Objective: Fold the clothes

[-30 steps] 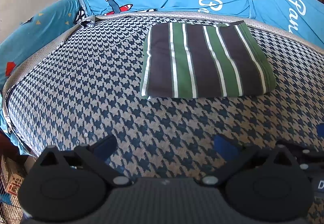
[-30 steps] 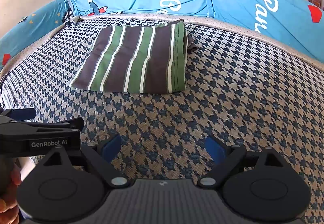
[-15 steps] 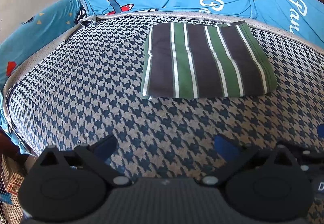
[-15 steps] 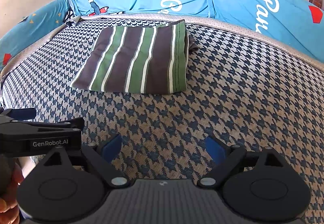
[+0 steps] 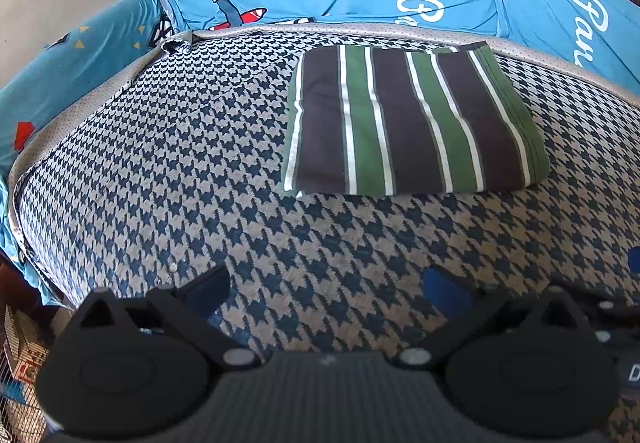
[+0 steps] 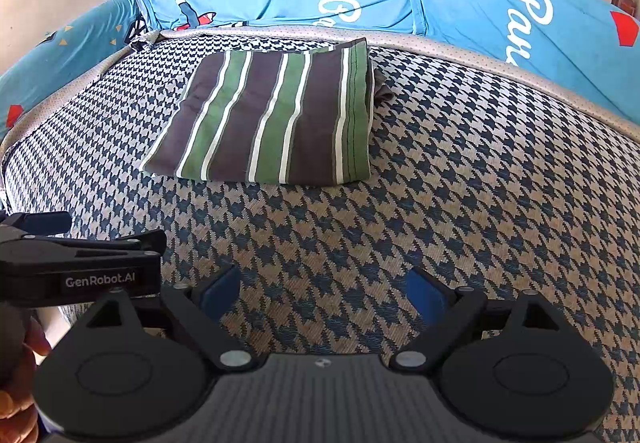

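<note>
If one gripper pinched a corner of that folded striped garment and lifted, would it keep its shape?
Probably not. The striped garment is soft layered fabric, so lifting one corner would likely let the layers sag open. Pushed, it might bunch against the textured houndstooth cover. A loose bit already pokes from its right edge.

Bright even daylight, soft shadows, strong fisheye bending at edges, dark vignetted corners

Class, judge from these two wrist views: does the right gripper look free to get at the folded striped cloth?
Probably yes. The right gripper is open and empty, and only bare houndstooth cover lies between its fingers and the striped cloth ahead.
</note>
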